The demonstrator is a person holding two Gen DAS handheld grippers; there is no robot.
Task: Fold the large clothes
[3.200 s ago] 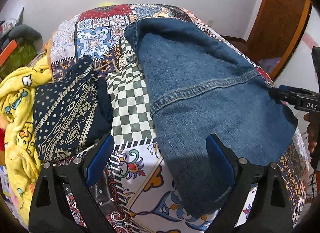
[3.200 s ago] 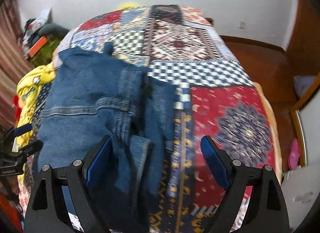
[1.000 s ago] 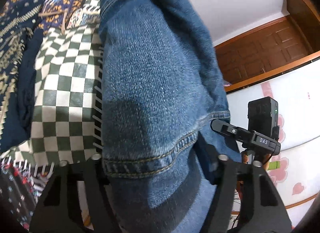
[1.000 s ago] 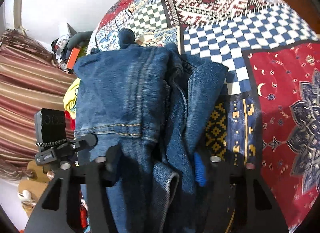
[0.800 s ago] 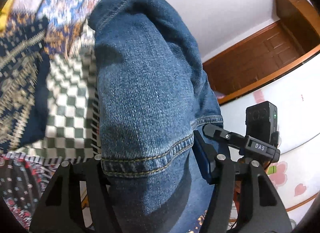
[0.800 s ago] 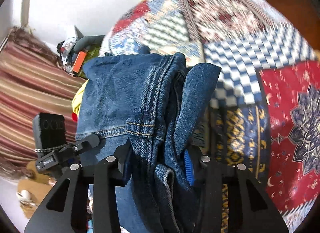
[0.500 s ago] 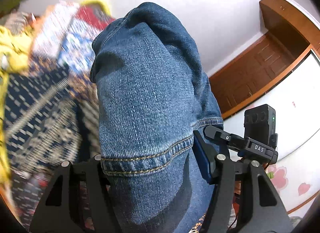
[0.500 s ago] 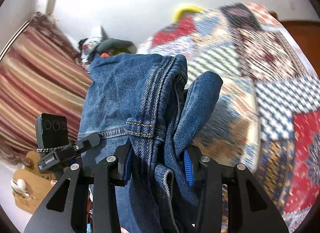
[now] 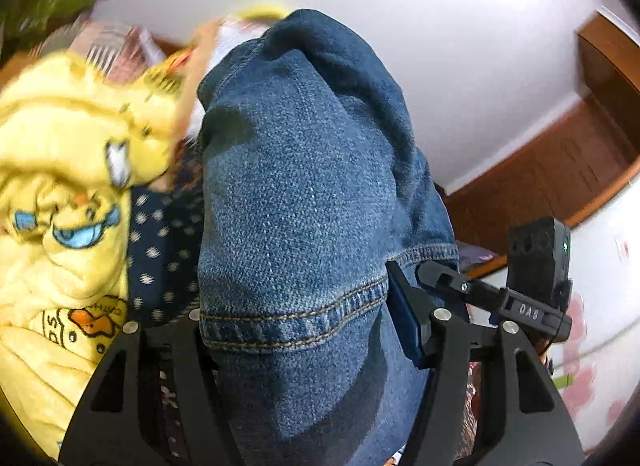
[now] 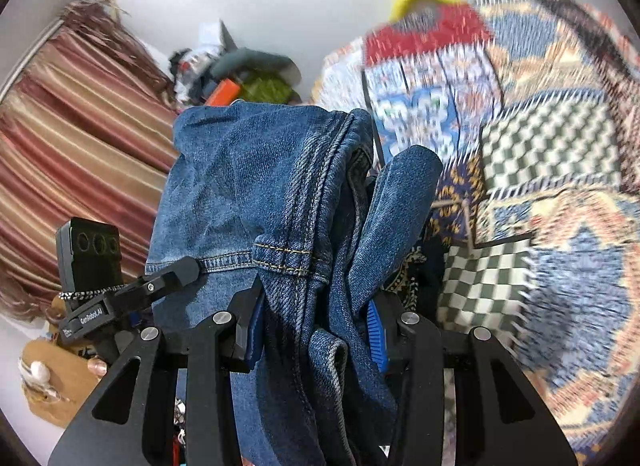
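Observation:
A folded pair of blue jeans [image 9: 304, 205] hangs in the air between both grippers. My left gripper [image 9: 304, 330] is shut on one side of the folded denim, near a stitched seam. My right gripper [image 10: 316, 326] is shut on the other side, gripping bunched layers of the jeans [image 10: 256, 185]. Each gripper shows in the other's view: the right gripper [image 9: 480, 294] at the right of the left wrist view, the left gripper [image 10: 168, 278] at the left of the right wrist view. The denim hides the jaw tips.
A yellow cartoon-print blanket [image 9: 60, 193] and a dark patterned garment [image 9: 160, 242] lie below left. The patchwork bedspread [image 10: 540, 185] fills the right wrist view's right side. Striped curtains [image 10: 72, 125], a clutter pile [image 10: 240, 77] and a wooden door [image 9: 560, 169] surround the bed.
Both grippers closed on the jeans, lifted them off the bedspread and swung left, toward the yellow blanket and dark garment. The grip on the denim has stayed the same.

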